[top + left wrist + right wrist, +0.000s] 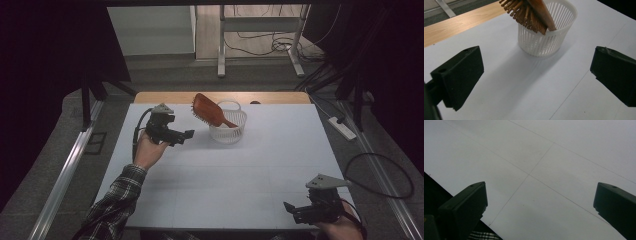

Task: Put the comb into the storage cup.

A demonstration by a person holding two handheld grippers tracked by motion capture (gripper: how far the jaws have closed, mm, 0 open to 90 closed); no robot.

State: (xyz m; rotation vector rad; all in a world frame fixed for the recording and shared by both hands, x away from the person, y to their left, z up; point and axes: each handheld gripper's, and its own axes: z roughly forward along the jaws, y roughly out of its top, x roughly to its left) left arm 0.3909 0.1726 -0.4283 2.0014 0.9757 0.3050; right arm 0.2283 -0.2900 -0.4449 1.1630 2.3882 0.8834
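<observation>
1. White surface [225, 175], wood strip along its far edge.
2. White slotted basket [228, 125] stands near the far edge, about mid-width.
3. Brown wooden hairbrush [209, 110] sits handle-down in the basket, head sticking out and leaning left, bristles [526, 15] facing left-down.
4. Left gripper [186, 135], held above the surface left of the basket, pointing at it; fingers [459, 77] wide apart, empty.
5. Right gripper [291, 210] at the near right corner; fingers [466, 207] apart, empty.
</observation>
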